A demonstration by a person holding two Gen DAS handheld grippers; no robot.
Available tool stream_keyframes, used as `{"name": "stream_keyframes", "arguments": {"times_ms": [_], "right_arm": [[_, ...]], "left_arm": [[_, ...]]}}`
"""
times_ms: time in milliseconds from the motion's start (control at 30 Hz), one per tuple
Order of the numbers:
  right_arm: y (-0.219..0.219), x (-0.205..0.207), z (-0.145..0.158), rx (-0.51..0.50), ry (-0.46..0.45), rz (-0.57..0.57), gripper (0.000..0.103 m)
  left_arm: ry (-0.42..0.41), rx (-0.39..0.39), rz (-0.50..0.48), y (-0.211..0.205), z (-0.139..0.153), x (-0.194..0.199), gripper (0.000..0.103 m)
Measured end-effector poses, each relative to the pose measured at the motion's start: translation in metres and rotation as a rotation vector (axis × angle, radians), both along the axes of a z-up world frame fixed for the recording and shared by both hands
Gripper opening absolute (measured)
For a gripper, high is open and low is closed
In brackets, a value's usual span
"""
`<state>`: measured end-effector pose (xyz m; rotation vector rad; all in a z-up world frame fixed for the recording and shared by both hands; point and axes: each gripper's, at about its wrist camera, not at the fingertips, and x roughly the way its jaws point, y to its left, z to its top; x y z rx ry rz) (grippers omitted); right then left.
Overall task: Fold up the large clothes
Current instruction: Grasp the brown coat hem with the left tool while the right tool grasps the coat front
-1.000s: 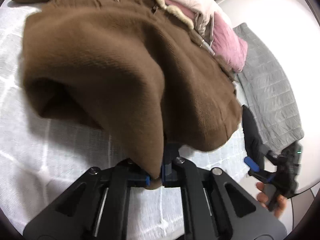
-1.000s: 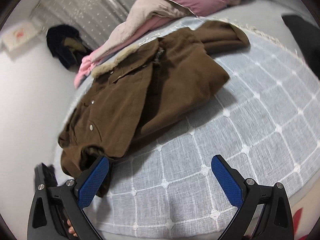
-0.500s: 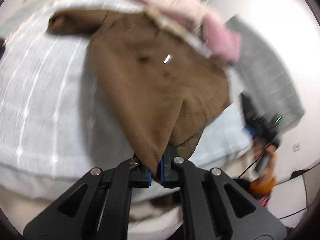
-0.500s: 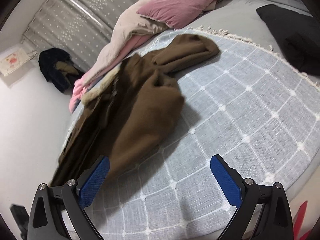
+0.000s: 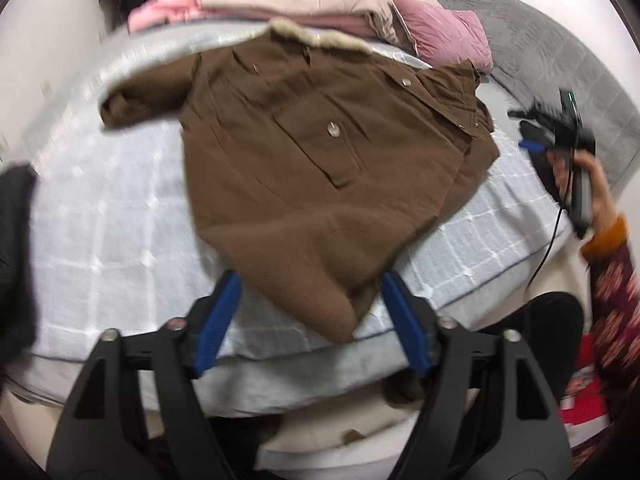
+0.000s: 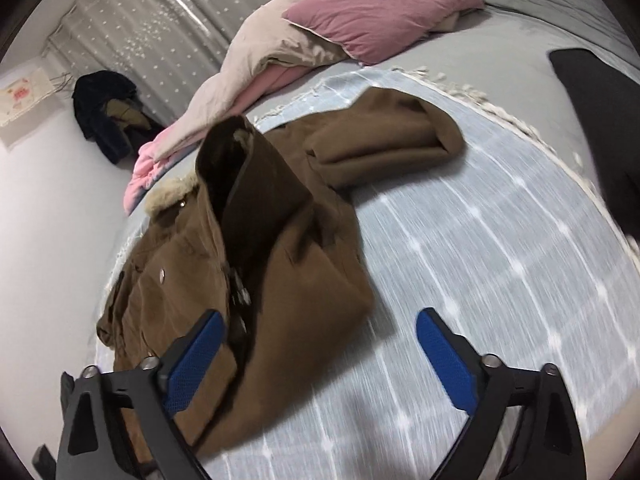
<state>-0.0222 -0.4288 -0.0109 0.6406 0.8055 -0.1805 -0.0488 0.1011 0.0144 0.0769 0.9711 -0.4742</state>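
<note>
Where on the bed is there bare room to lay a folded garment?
Free: checked blanket between brown coat and black garment; also under the coat's sleeve. Crowded: the far edge, with pink pillow and bedding.

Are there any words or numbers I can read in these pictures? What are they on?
None can be read.
Cloth hanging on the wall: red marks, too small and blurred to read.
Red thing near the floor: light marks, too blurred to read.
Brown coat: no label showing, only plain snap buttons.
</note>
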Motion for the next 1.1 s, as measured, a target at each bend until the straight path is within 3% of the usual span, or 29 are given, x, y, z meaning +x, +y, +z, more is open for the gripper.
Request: {"name": "stream_keyframes", "arguments": {"times_ms": [133, 367, 400, 433, 467, 500, 600, 700, 767, 833, 900, 967, 1100], "right_arm": [[-0.019, 0.046, 0.006, 0.086, -0.029, 0.014, 0.089], [-0.027, 0.106, 0.003, 0.151, -0.031, 0.001, 0.077], [-0.028, 0.113, -0.002, 0.149, -0.007, -0.008, 0.067], [-0.028, 0.121, -0.009, 0.149, 0.026, -0.012, 0.048], [-0.027, 0.126, -0.016, 0.154, 0.057, -0.010, 0.036], [-0.025, 0.128, -0.022, 0.158, 0.080, -0.010, 0.013], [-0.009, 0.116, -0.007, 0.042, 0.074, 0.014, 0.007], [0.004, 0.091, 0.023, -0.052, 0.046, 0.043, 0.006], [0.010, 0.069, 0.046, -0.103, 0.016, 0.059, 0.006], [0.015, 0.044, 0.069, -0.152, -0.013, 0.079, 0.005], [0.023, 0.020, 0.086, -0.219, -0.032, 0.095, 0.005], [0.028, -0.005, 0.099, -0.271, -0.043, 0.110, 0.005], [0.042, -0.060, 0.115, -0.340, -0.053, 0.144, 0.005]], "left_arm": [[-0.058, 0.059, -0.027, 0.001, 0.004, -0.006, 0.079], [-0.012, 0.081, -0.124, -0.020, -0.017, -0.009, 0.079], [0.003, 0.089, -0.143, -0.026, -0.023, -0.009, 0.079], [0.017, 0.098, -0.165, -0.033, -0.031, -0.009, 0.079], [0.029, 0.117, -0.188, -0.040, -0.039, -0.008, 0.079], [0.031, 0.135, -0.195, -0.045, -0.043, -0.009, 0.079], [0.005, 0.213, -0.231, -0.059, -0.059, -0.009, 0.079], [-0.033, 0.303, -0.203, -0.061, -0.071, -0.006, 0.079], [-0.033, 0.307, -0.197, -0.058, -0.074, -0.005, 0.070], [-0.037, 0.308, -0.186, -0.052, -0.073, -0.006, 0.036], [-0.057, 0.296, -0.143, -0.041, -0.064, -0.006, 0.018], [-0.056, 0.178, -0.075, -0.015, -0.038, -0.004, 0.014], [-0.126, 0.051, 0.070, 0.039, 0.011, -0.003, 0.011]]}}
